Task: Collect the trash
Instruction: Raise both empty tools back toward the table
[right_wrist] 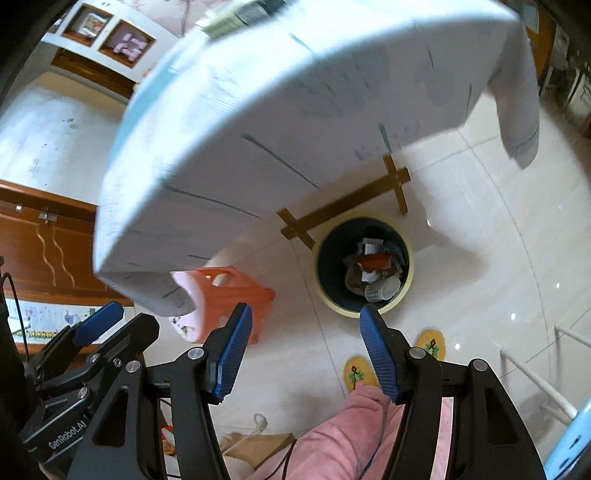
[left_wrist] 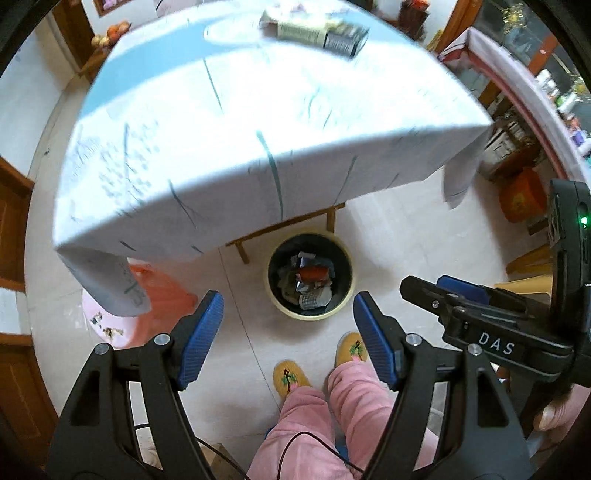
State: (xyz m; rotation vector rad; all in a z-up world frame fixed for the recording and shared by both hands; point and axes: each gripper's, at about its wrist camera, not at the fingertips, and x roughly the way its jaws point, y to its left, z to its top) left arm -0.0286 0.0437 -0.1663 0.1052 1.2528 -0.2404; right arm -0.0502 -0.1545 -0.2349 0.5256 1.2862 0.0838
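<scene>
left tool [left_wrist: 288, 339] is seen spread wide with nothing between its blue pads; right tool [right_wrist: 306, 350] likewise released and empty. both are angled steeply down toward the floor.

task's things: the bin [left_wrist: 310, 275], black-lined with a cream rim, stands on the floor just past the counter's near edge, at 12 o'clock of the left tool; it already holds crumpled wrappers, a red item and a white cup [right_wrist: 384, 290]. what looks like remaining trash, a flattened carton or packet [left_wrist: 317, 31], is seen at the far side of the counter [left_wrist: 258, 122], at 12 o'clock, well apart from both tools. what it is exactly cannot be told, it is blurred.

risks, judged:
- the far reach across the counter could drag the loose tablecloth and pull the packet with it.
- the two tools are held close side by side; a clash is likely if both are sent at the one item.
- a flat packet may slip from the pads if it is pinched at an edge.
- a drop at the rim could miss the bin, which is partly tucked under the overhang.
- the orange stool [right_wrist: 236, 295] at 9 o'clock of the bin, and the trailing cable by the person's legs, could be snagged.

surface and room: pale blue patterned cloth draped over the counter, glossy light tile floor, wooden cabinets and doors around.
</scene>
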